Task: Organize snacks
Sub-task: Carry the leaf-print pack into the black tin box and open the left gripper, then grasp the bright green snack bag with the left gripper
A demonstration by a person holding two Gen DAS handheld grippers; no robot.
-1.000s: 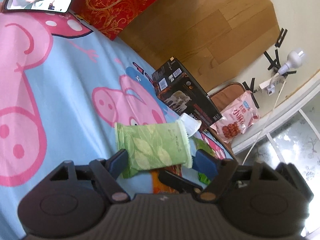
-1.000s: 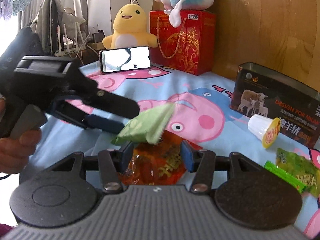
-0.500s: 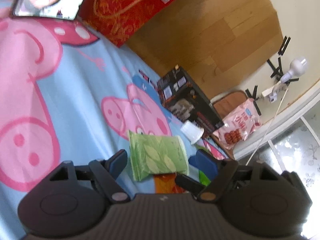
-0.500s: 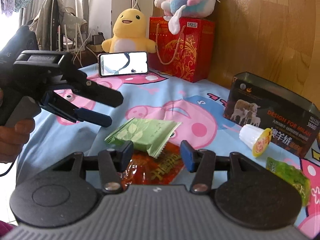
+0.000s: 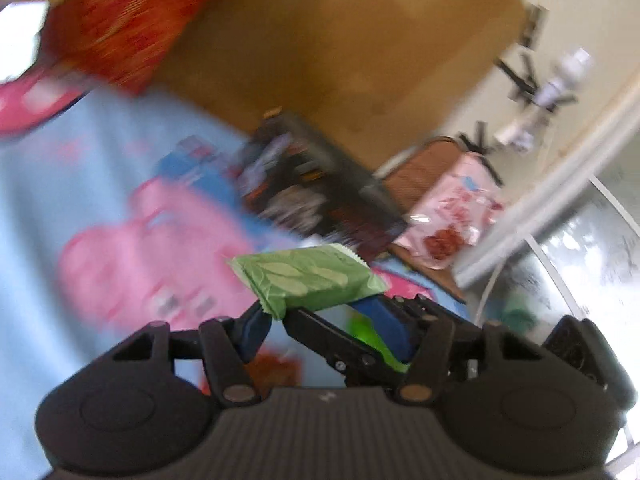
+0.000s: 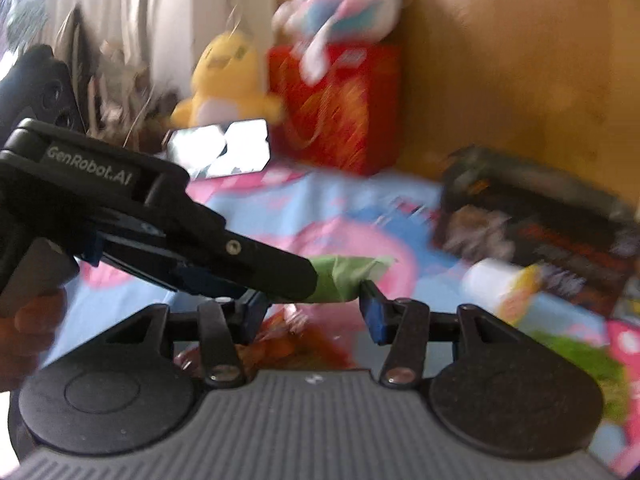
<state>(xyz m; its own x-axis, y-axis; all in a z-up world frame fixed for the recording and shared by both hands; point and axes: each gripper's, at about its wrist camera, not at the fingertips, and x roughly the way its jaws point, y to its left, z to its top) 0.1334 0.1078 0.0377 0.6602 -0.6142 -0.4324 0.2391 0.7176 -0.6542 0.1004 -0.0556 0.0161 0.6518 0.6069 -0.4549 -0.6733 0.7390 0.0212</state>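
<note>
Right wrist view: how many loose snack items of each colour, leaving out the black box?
Green: 2, the leaf packet in the left hand-held gripper and a blurred packet at lower right.
Orange-red packet: 1
White cup with yellow lid: 1
Total: 4

1. Left gripper (image 5: 320,316): blue fingers (image 5: 254,326) closed onto the green leaf-print snack packet (image 5: 310,278); packet is lifted off the sheet, roughly level, sticking out forward past the pads.
2. Right gripper's (image 5: 320,332) black finger crosses in from the right under the packet; contact with it unclear.
3. Background heavily motion-blurred.
4. Blue cartoon pig bedsheet (image 5: 80,208) below.
5. Dark box (image 5: 320,196) beyond the packet, against the wooden headboard (image 5: 340,60).
6. Pink snack bag (image 5: 452,220) right of the box.
7. Red gift bag (image 5: 120,28) upper left.
8. Orange wrapper (image 5: 276,372) on the sheet between the fingers' bases.
</note>
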